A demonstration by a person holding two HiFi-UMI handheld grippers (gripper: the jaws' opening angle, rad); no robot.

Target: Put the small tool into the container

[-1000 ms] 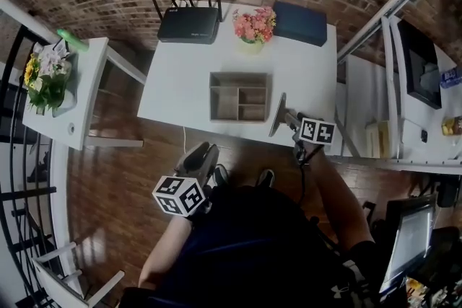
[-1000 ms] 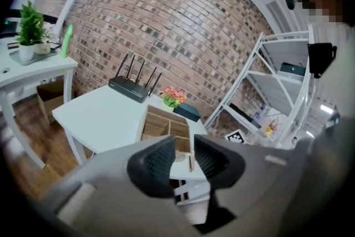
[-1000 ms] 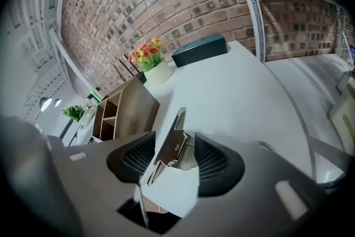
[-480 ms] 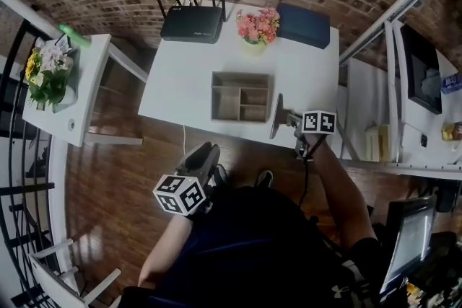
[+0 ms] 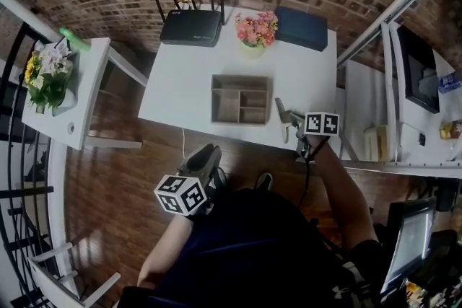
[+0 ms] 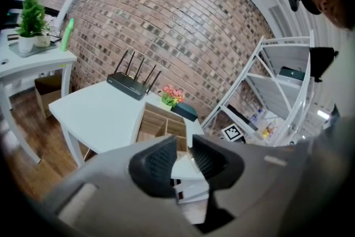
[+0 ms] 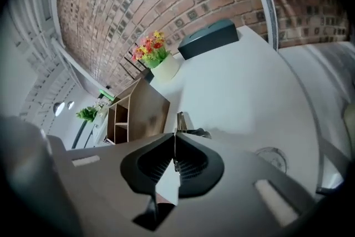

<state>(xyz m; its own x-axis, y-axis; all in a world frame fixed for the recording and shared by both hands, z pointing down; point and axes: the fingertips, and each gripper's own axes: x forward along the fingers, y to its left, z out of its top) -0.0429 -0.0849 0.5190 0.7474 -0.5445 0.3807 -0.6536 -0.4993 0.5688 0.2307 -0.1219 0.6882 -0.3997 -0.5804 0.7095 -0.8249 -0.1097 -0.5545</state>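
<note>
The head view looks from above the person, steeply down on the white desk (image 5: 180, 76) and the wooden floor (image 5: 108, 184). The left gripper view stands off the desk's near edge and looks across it to the brick wall (image 6: 183, 14). The right gripper view is close over the desk top, tilted down. All three views share the container (image 5: 225, 106) and the flowers (image 5: 255, 27).

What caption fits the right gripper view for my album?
Right tongs pinch a thin grey metal tool near the brown wooden box.
</note>
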